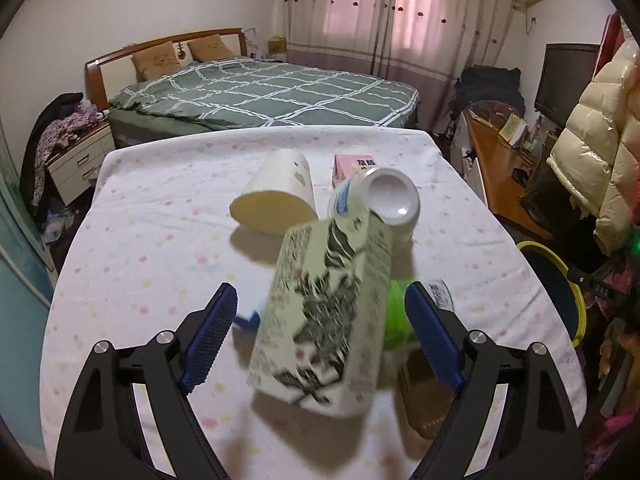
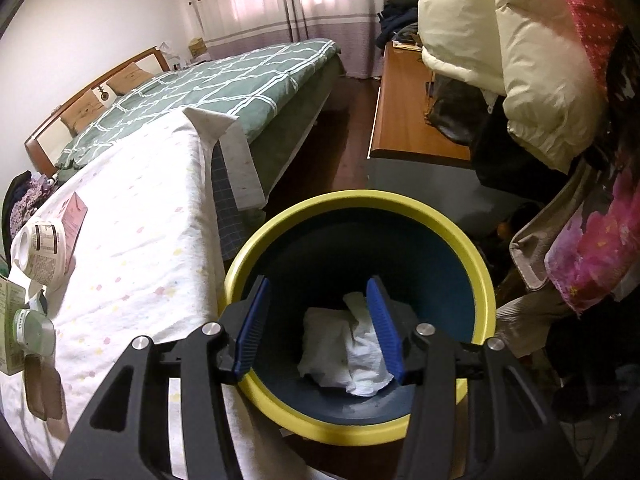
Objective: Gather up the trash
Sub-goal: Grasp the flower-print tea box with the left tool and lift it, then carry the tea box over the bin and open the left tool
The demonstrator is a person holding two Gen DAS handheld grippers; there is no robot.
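In the left wrist view a pale green carton (image 1: 324, 316) with black print stands between the open blue pads of my left gripper (image 1: 320, 340), touching neither. Behind it lie a white bottle (image 1: 376, 196), a tipped paper cup (image 1: 276, 196), a pink box (image 1: 352, 168) and a green object (image 1: 396, 320). In the right wrist view my right gripper (image 2: 320, 328) is open and empty above a yellow-rimmed blue bin (image 2: 476, 264) that holds crumpled white tissue (image 2: 344, 348).
The table wears a white dotted cloth (image 1: 152, 248). The bin (image 1: 560, 280) stands at its right edge. A bed (image 1: 272, 92) lies beyond, a wooden desk (image 2: 404, 120) to the right, and hanging coats (image 2: 520, 60) crowd the bin's right side.
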